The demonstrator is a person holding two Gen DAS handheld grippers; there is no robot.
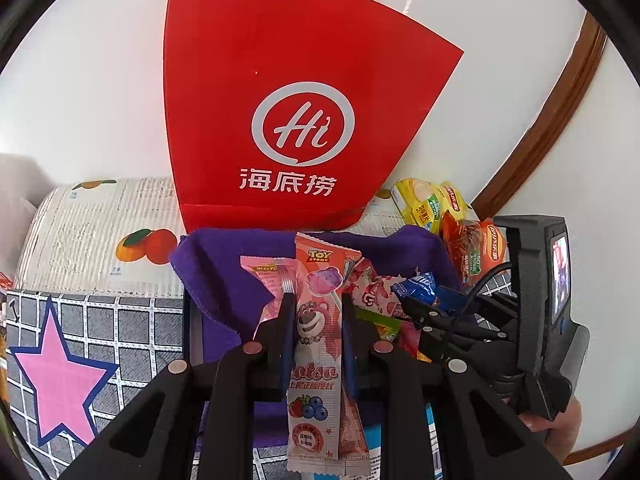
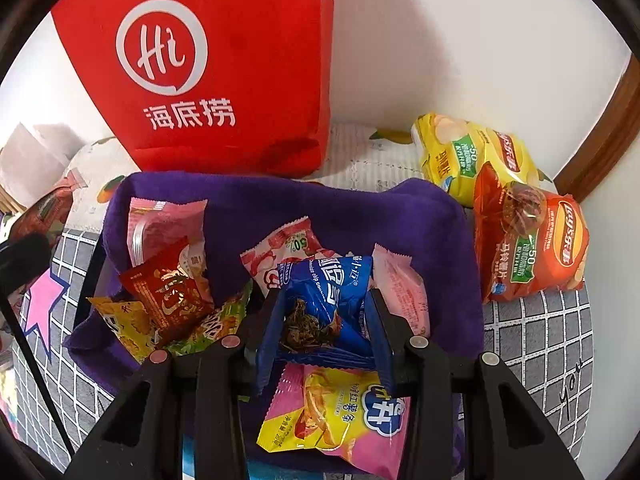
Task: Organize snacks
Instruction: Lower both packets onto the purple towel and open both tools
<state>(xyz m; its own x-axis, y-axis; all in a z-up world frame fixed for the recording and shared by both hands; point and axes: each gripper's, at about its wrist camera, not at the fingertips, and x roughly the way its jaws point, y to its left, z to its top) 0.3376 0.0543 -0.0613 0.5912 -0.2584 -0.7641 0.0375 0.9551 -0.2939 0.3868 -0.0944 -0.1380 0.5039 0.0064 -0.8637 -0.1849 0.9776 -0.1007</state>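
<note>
- Red bag (image 1: 280, 92), largest thing in view, upright against the white wall, printed with a white "Hi" in a speech-bubble ring above 海底捞.
- Purple cloth (image 2: 360, 208) lining a bin just in front of the bag, with loose snack packets heaped inside.
- Grey checked sheet (image 1: 120, 320) under the bin, marked with a pink star outlined in blue.
- Two Lay's crisp bags to the right of the bin, outside it: yellow one (image 2: 472, 156) at the back, orange one (image 2: 532, 240) overlapping it in front, both showing a green "50" patch.
- Pink-and-yellow packet (image 2: 340, 416) lying in the bin below the right gripper; writing too distorted to read surely.
- Left gripper (image 1: 316, 320) clamped tight on a slim pink lollipop packet (image 1: 316, 344), held upright over the bin: "TOY STORY" at top, a pink bear, "Lotso", berries below.
- Right gripper (image 2: 328, 312) closed around a blue cookie packet (image 2: 326, 292) reading "chocolate chip cookies", over the middle of the bin.
</note>
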